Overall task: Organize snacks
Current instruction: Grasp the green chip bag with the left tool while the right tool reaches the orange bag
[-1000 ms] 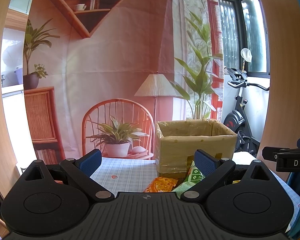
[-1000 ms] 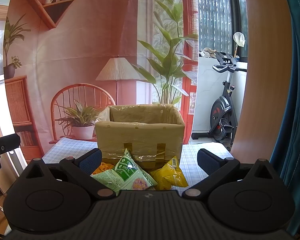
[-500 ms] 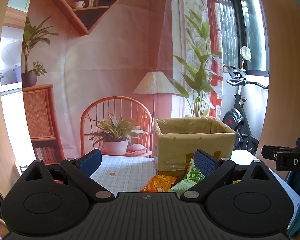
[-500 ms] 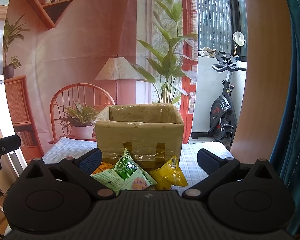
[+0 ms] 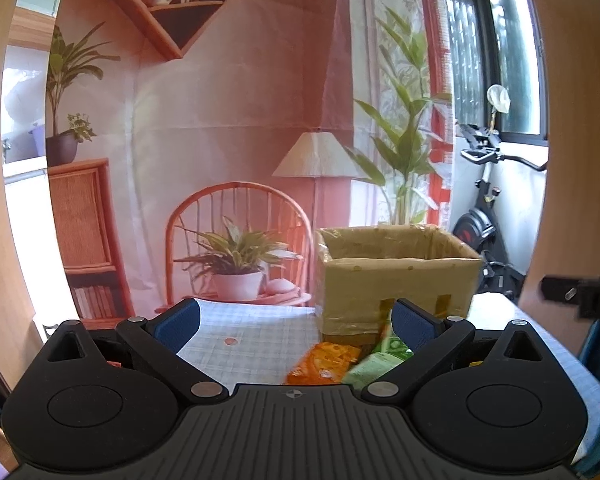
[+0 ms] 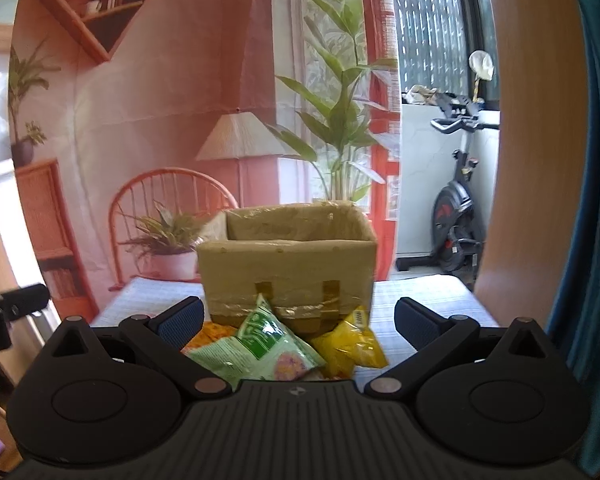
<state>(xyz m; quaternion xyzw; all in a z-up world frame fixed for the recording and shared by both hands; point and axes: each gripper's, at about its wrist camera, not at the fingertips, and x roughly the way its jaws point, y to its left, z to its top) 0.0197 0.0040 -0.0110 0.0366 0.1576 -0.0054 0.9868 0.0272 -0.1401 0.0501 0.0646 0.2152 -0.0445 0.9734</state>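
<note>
An open cardboard box (image 5: 396, 280) (image 6: 288, 268) stands on a table with a pale checked cloth (image 5: 252, 332). In front of it lie an orange snack bag (image 5: 324, 362), a green snack bag (image 6: 260, 348) (image 5: 380, 360) and a yellow snack bag (image 6: 352, 348). My left gripper (image 5: 296, 320) is open above the cloth, left of the box, holding nothing. My right gripper (image 6: 298, 318) is open too, with the green and yellow bags between and beyond its fingers, untouched. The orange bag (image 6: 210, 334) peeks out behind the right gripper's left finger.
A printed backdrop of a room hangs behind the table. An exercise bike (image 6: 456, 216) stands at the right by the window. A teal curtain (image 6: 596, 200) hangs at the far right. The other gripper's tip (image 5: 580, 292) shows at the left view's right edge.
Both views have tilted down and drifted slightly; the box sits lower in the left view and the right view has blurred with motion. Both grippers stay open. The snack bags have not moved.
</note>
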